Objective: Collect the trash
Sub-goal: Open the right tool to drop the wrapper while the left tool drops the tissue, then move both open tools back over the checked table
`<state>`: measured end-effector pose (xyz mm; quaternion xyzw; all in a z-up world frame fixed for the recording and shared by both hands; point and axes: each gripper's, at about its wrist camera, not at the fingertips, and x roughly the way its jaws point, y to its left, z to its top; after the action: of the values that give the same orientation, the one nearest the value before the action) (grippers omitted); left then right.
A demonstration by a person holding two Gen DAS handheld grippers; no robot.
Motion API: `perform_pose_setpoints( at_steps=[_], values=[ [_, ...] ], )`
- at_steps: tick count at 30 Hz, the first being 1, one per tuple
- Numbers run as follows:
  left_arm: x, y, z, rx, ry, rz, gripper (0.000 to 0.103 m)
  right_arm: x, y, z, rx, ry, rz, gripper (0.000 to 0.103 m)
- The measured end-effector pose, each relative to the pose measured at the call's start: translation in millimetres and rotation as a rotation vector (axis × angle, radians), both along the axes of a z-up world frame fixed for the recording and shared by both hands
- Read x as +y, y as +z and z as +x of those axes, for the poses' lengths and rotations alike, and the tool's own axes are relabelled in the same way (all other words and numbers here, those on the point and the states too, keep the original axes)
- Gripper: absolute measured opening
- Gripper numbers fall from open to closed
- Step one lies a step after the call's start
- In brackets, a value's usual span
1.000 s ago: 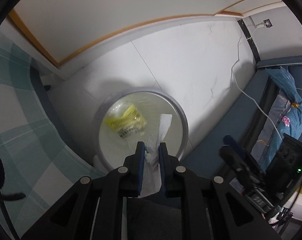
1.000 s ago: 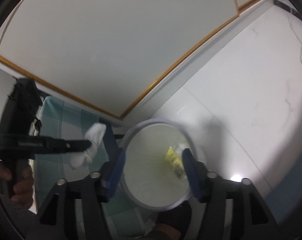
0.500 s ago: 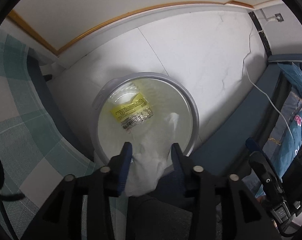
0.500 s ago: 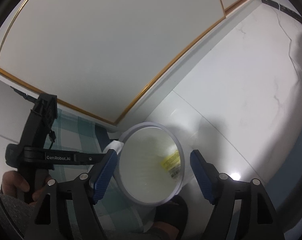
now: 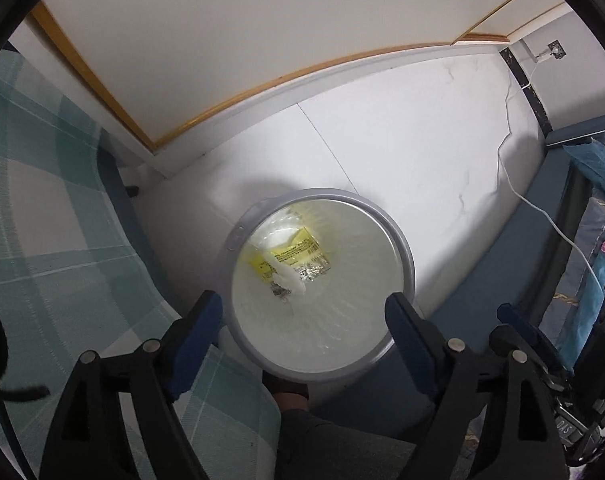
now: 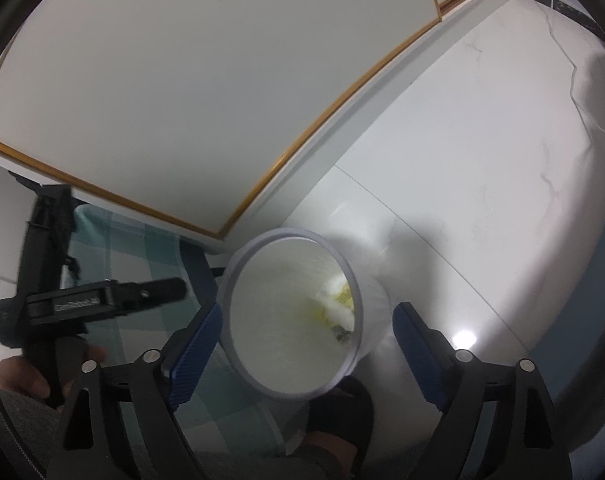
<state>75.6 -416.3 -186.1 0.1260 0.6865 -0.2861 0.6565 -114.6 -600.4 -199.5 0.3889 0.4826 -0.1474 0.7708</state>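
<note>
A round translucent trash bin with a grey rim stands on the floor right below both grippers. At its bottom a crumpled white tissue lies across a yellow wrapper. My left gripper hangs over the bin's near edge. Its jaws are opening and nothing is between them. My right gripper hovers over the same bin, its jaws also opening around empty air. The tissue shows deep inside. In the right wrist view the left gripper juts in from the left, held by a hand.
A teal and white checked bedsheet borders the bin on the left. A blue bed frame with bedding and a white cable lie to the right. A foot in a dark sock rests just below the bin. White floor tiles run back to the wall.
My left gripper was shut on the white tissue; its jaws have spread wide and the tissue has dropped into the bin onto the yellow wrapper. The right gripper's jaws have widened too.
</note>
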Motion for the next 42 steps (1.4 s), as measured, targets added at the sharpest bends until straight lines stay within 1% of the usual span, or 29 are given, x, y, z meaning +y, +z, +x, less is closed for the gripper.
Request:
perform_pose_setpoints(
  at_steps=[3,6,8,10,14,18,23,27,31,34,38,39,42],
  values=[
    [3,2,-1,-0.002,0.006,-0.001,0.082,0,0,0,0.009,0.003,-0.002,0.090],
    [3,7,-6,-0.006,-0.013,-0.019,0.082,0,2,-1,-0.002,0.001,0.008,0.091],
    [5,11,-9,-0.010,-0.010,-0.024,0.082,0,5,-3,-0.021,0.006,0.016,0.091],
    [5,17,-12,-0.015,-0.008,-0.033,0.082,-1,9,-4,-0.018,0.009,0.007,0.091],
    [9,36,-15,-0.069,-0.009,-0.055,0.082,-3,25,-10,-0.030,-0.007,-0.017,0.092],
    [17,60,-16,-0.146,0.006,-0.072,0.082,-5,45,-11,-0.052,-0.007,-0.064,0.092],
    [38,93,-17,-0.234,0.049,-0.116,0.082,-2,71,-10,-0.084,-0.006,-0.110,0.092],
    [60,117,-19,-0.281,0.065,-0.159,0.082,6,106,-6,-0.144,0.016,-0.182,0.092],
    [93,153,-21,-0.377,0.109,-0.205,0.082,24,151,5,-0.225,0.061,-0.284,0.092],
    [125,178,-20,-0.443,0.171,-0.236,0.082,43,186,12,-0.299,0.089,-0.334,0.092],
    [176,205,-17,-0.516,0.267,-0.267,0.082,86,236,25,-0.415,0.156,-0.384,0.092],
    [189,211,-17,-0.530,0.283,-0.273,0.082,95,244,27,-0.435,0.171,-0.393,0.092],
    [224,224,-19,-0.564,0.331,-0.280,0.082,140,274,38,-0.516,0.249,-0.414,0.092]
  ],
)
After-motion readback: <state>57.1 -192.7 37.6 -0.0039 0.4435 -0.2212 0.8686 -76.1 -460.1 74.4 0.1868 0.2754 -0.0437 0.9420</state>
